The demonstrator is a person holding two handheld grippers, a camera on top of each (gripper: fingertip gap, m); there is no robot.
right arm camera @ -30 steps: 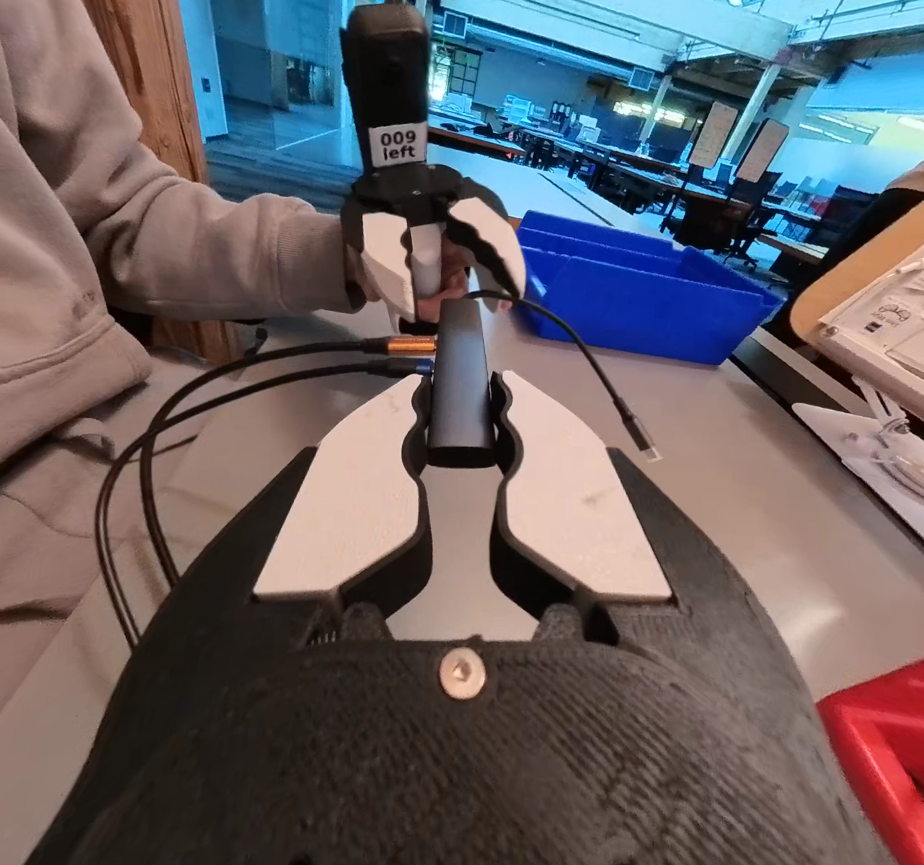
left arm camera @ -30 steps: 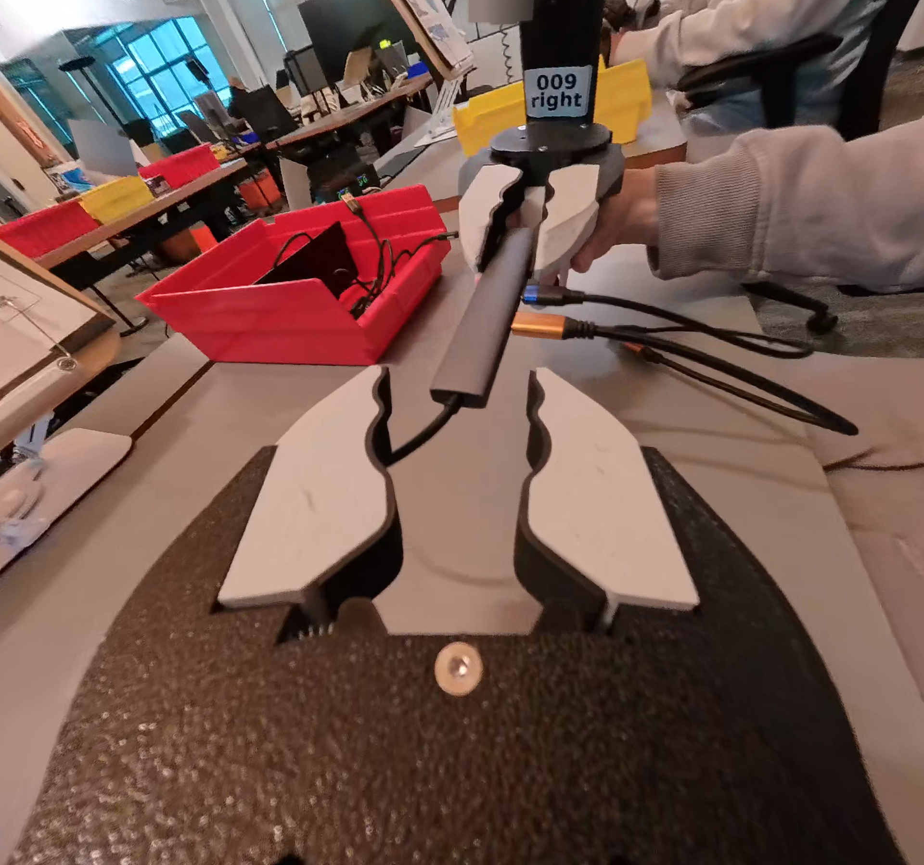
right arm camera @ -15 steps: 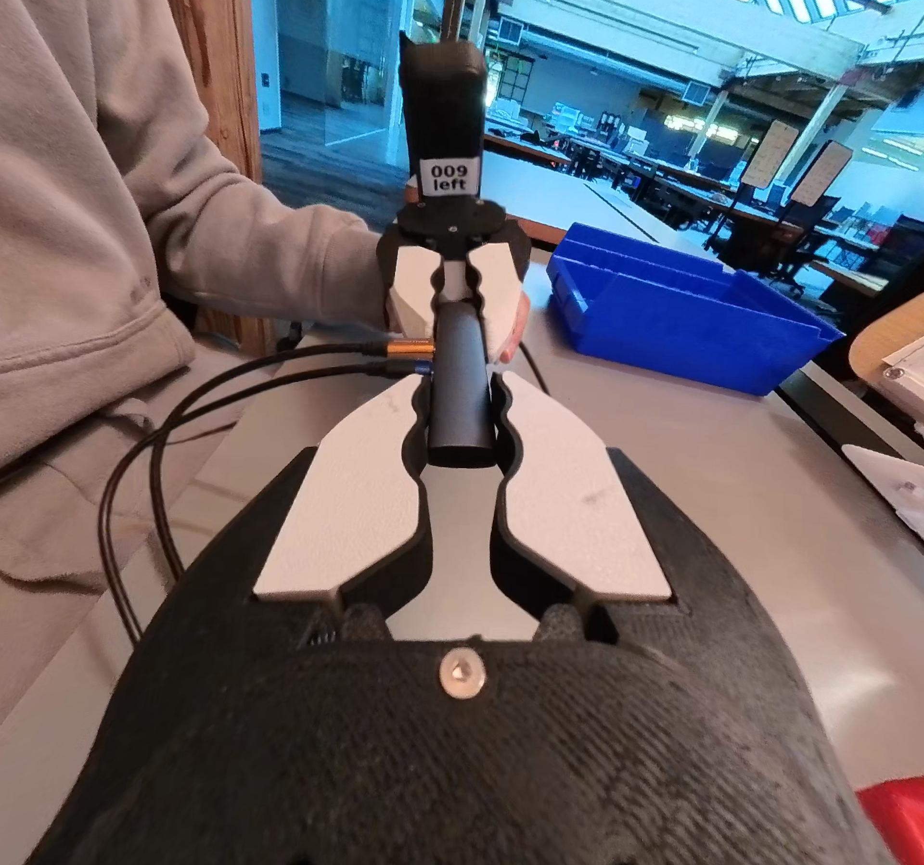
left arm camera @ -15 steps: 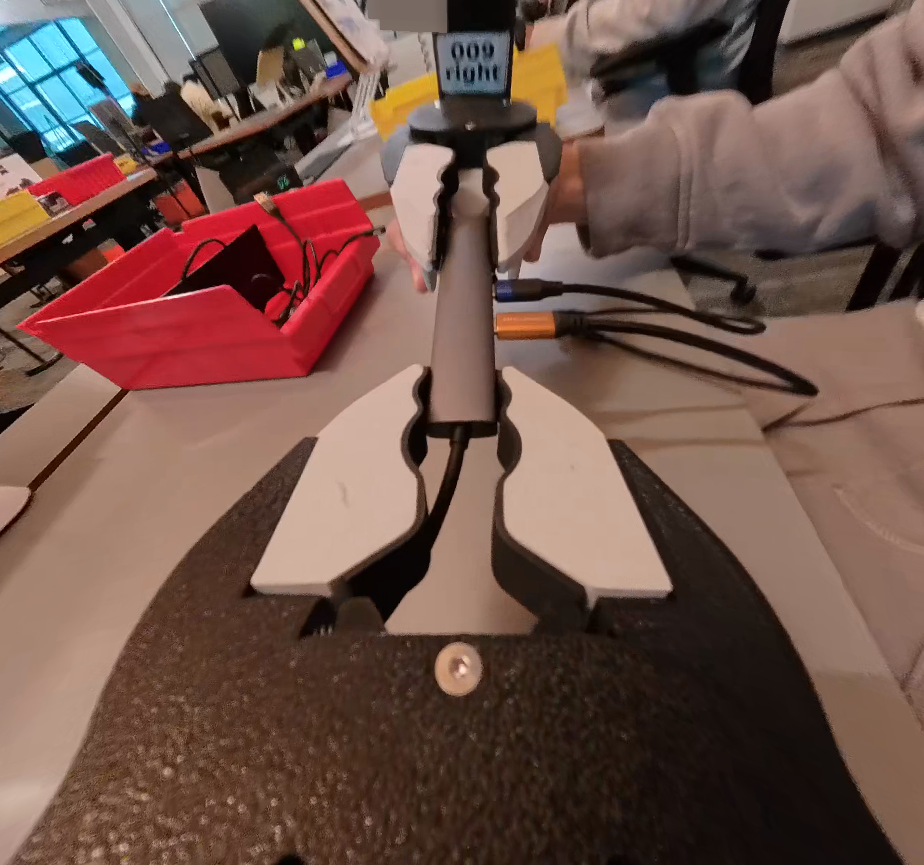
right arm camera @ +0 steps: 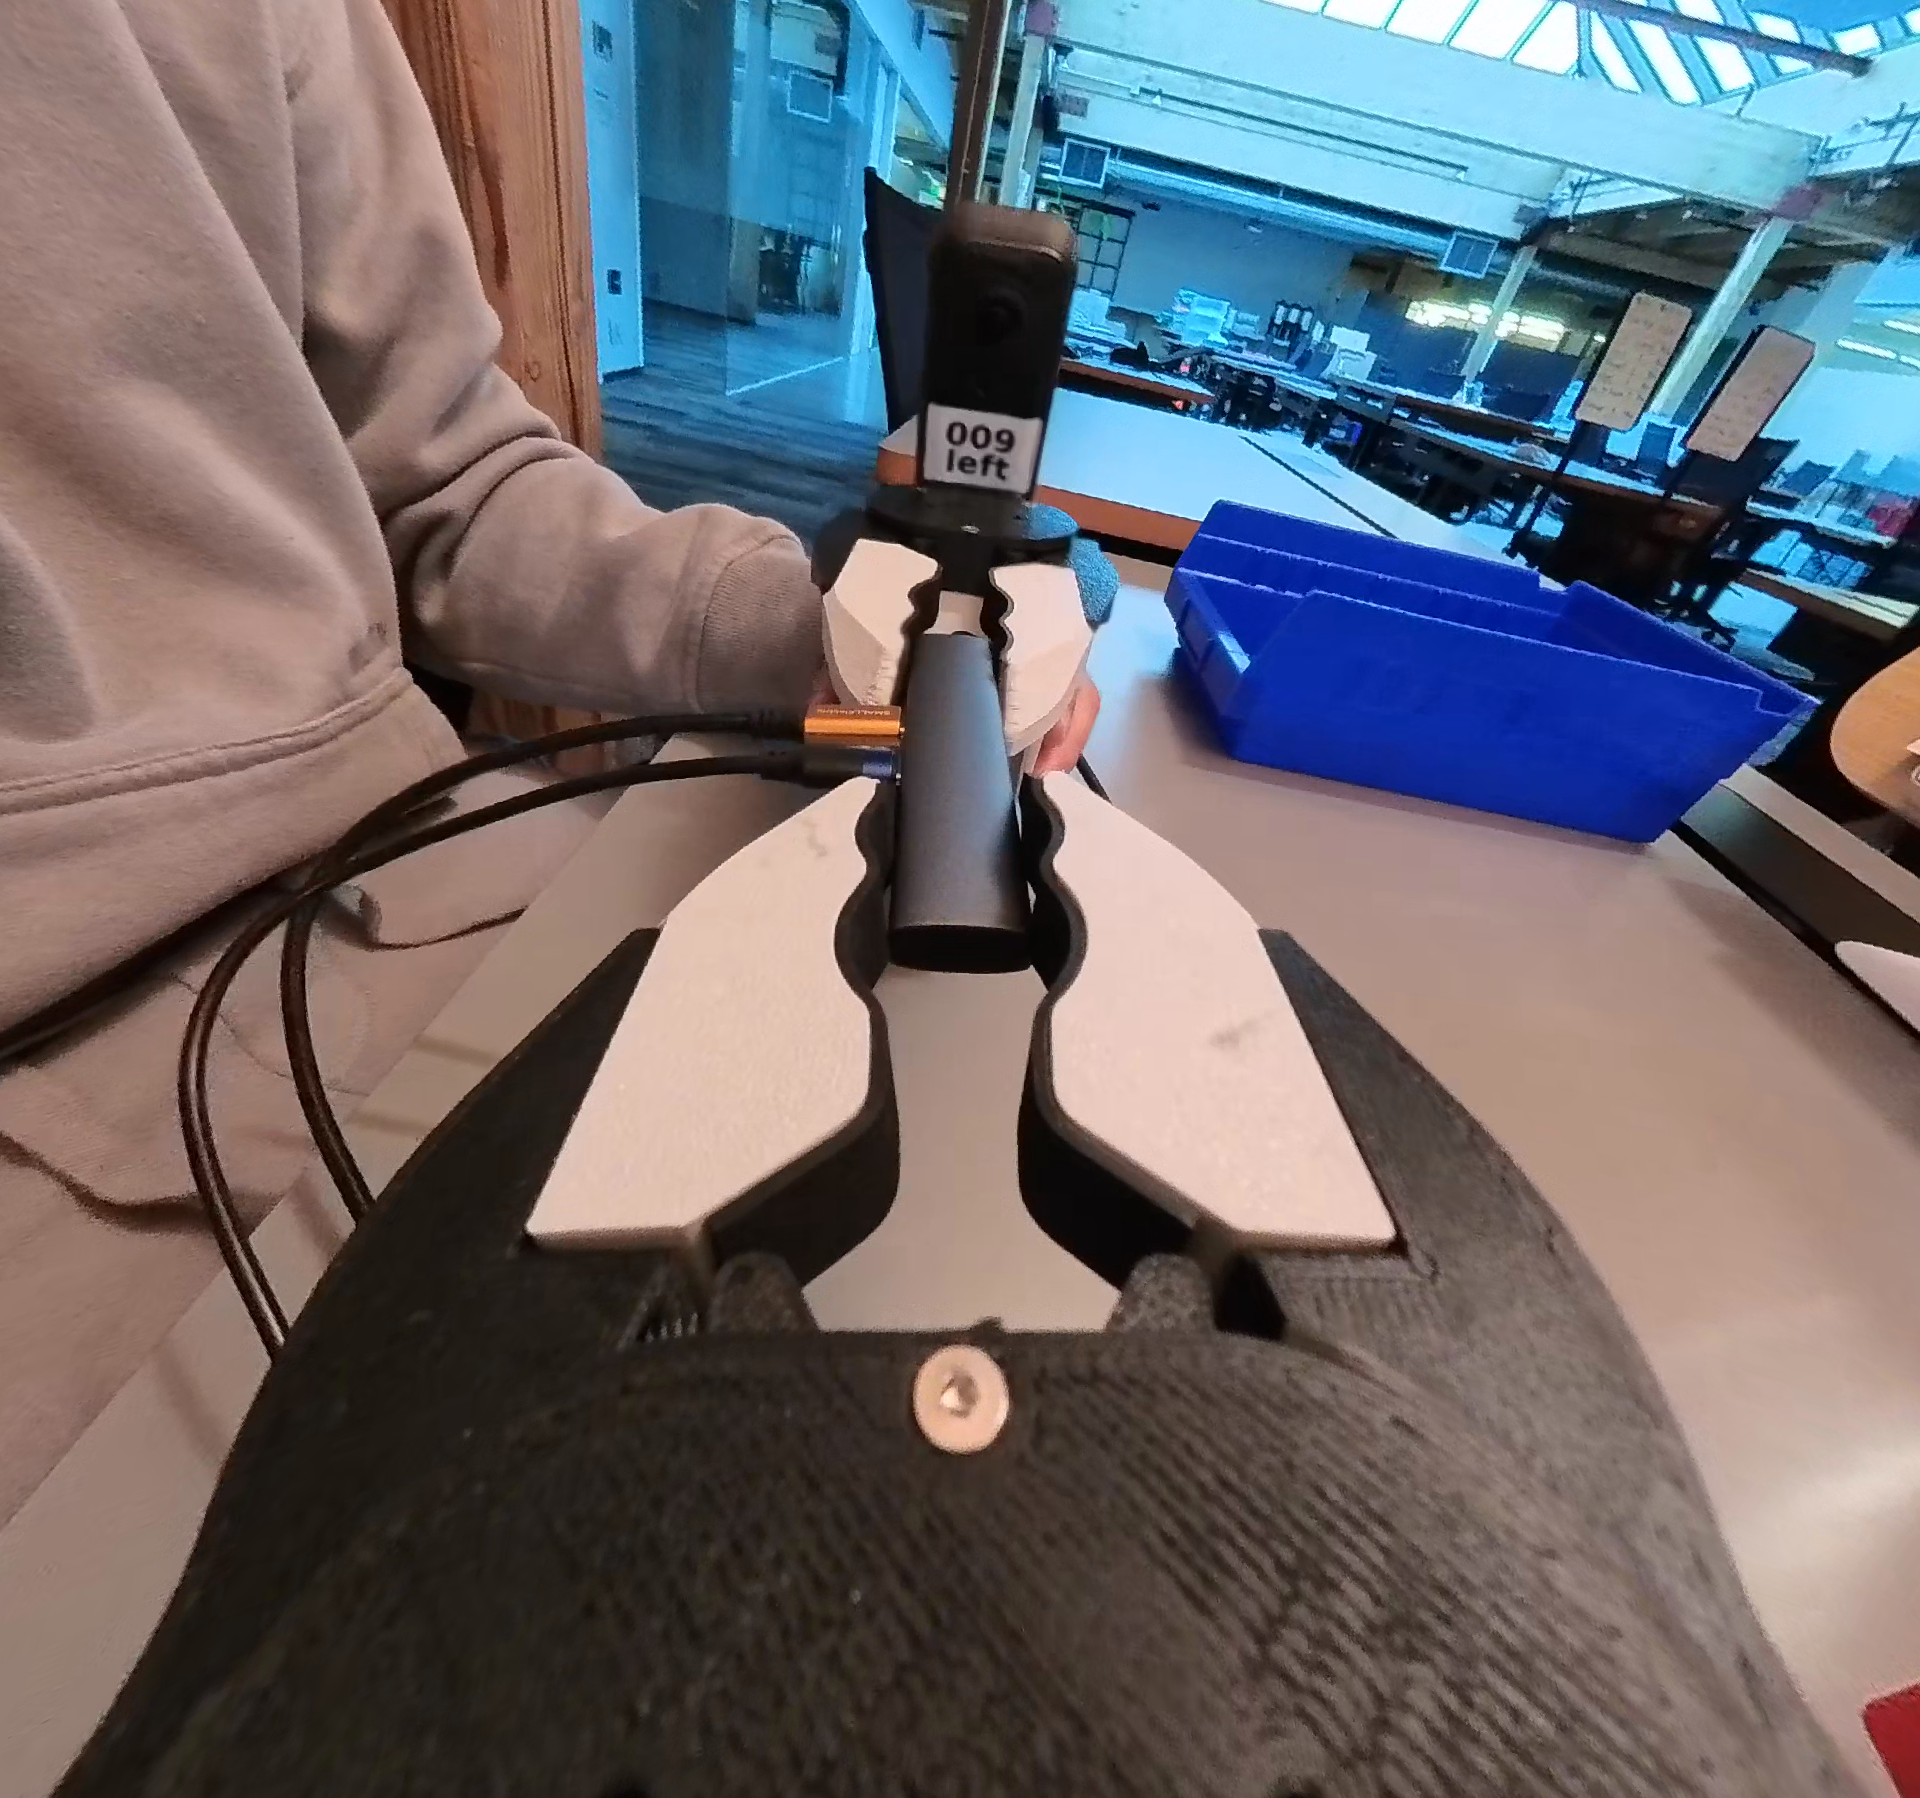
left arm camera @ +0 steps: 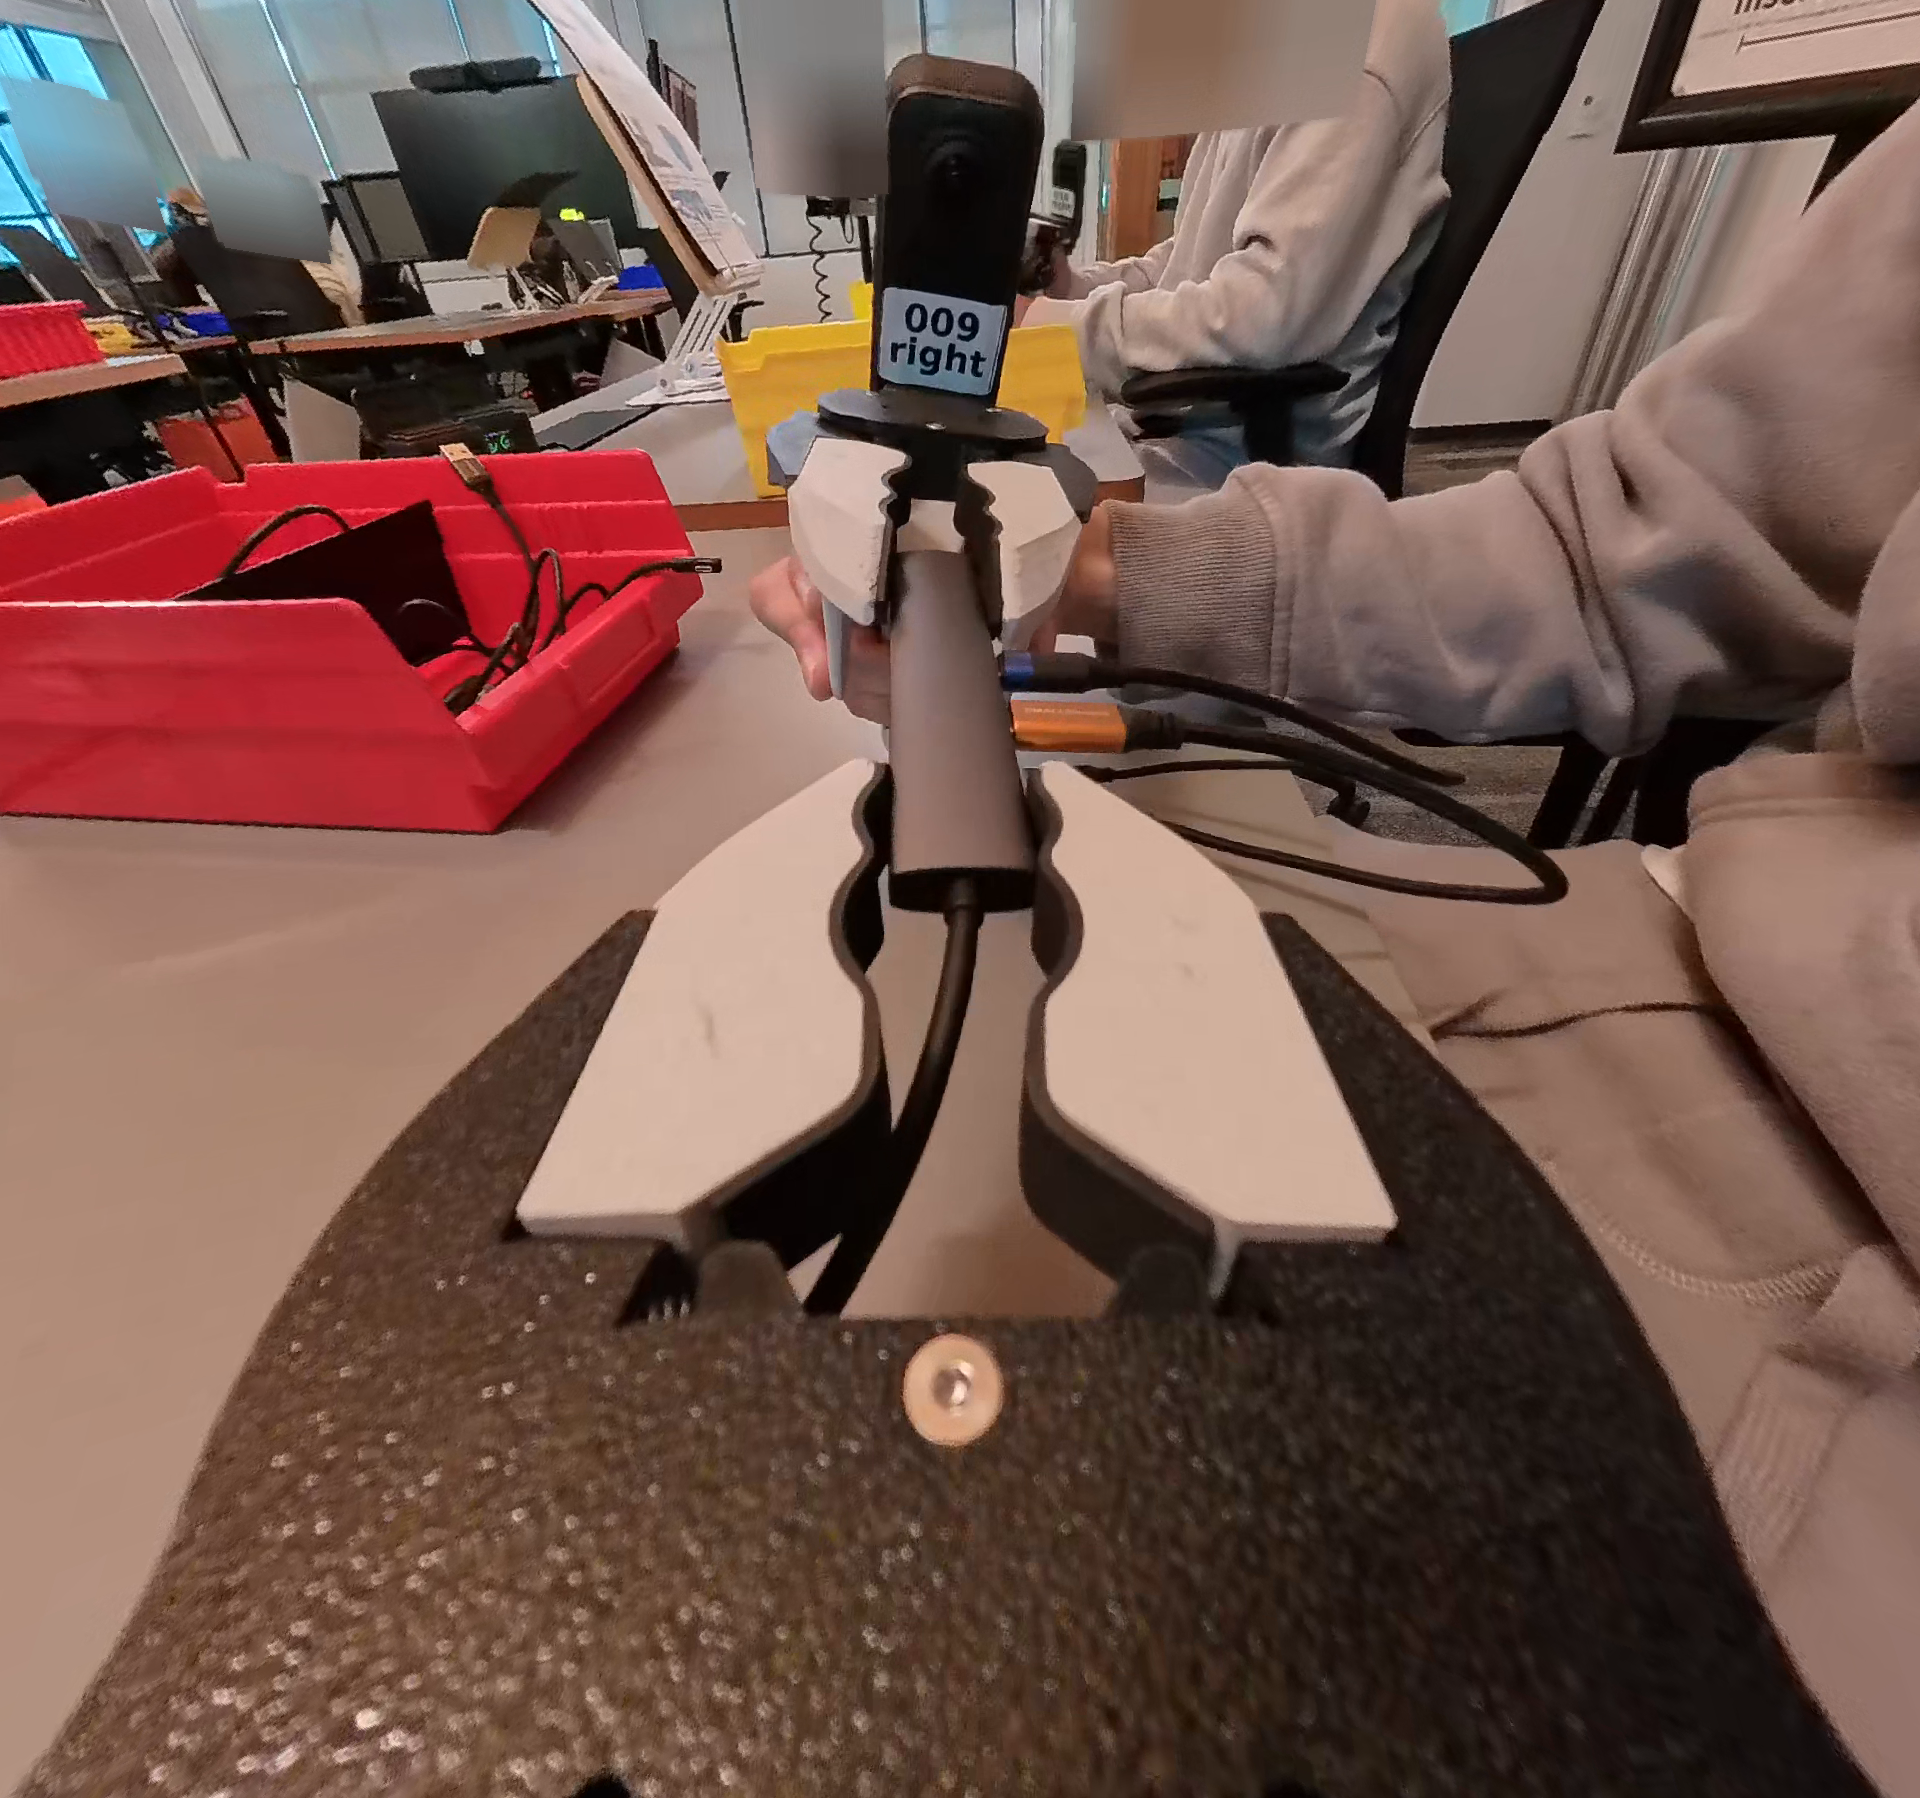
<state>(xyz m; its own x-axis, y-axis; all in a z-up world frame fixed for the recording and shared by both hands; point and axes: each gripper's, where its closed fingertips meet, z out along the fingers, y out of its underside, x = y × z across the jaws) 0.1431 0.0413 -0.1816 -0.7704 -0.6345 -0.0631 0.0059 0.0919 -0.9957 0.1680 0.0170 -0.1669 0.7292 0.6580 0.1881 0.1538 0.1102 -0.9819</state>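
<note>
Grey tabletop [left arm camera: 312,969] in an open workshop hall, long benches behind. Nearest in the left wrist view, the left gripper [left arm camera: 958,813] is seen closed onto one end of a slim dark-grey metal bar-shaped hub [left arm camera: 951,740], the white fingers [left arm camera: 727,1021] pressed against its sides; a black cable [left arm camera: 914,1073] is led out of that end and back between the fingers. The hub is held clear of the table, spanning the two grippers. Two plugs, one orange-sleeved [left arm camera: 1070,725] and one blue-sleeved [left arm camera: 1029,673], are seated in its side, with black leads looped toward a grey-sleeved arm [left arm camera: 1455,605]. At the far end, the right gripper [right arm camera: 961,818] is likewise clamped on the hub. Farther off, a red plastic bin [left arm camera: 260,709] holding cables is set on the table on the left gripper's side, a blue plastic bin [right arm camera: 1455,709] on the other.
</note>
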